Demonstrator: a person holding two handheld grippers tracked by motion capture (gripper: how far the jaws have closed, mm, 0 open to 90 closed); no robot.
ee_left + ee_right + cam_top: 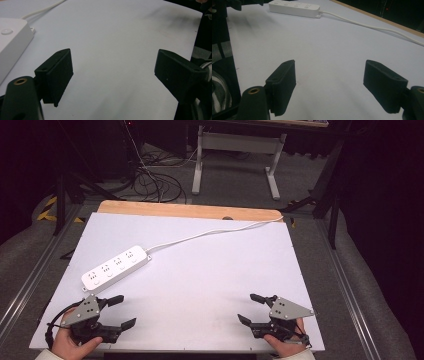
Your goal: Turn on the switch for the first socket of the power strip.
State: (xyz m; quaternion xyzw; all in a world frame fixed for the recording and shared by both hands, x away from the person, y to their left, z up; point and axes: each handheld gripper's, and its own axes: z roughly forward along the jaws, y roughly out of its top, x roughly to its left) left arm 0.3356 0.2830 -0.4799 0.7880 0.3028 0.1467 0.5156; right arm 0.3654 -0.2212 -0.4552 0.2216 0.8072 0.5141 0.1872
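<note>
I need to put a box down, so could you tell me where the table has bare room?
The widest free patch is the white table between the left gripper and the right gripper, reaching up to the cable. The far right, below the cable, is bare too. The left side is crowded by the power strip.

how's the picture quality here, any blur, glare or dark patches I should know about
High view: white table evenly lit, no glare, surroundings nearly black, power strip fairly sharp. Left gripper view: the strip's near end soft, a dark smudge of shadow at top right. Right gripper view: slightly soft overall, shadow at top left.
</note>
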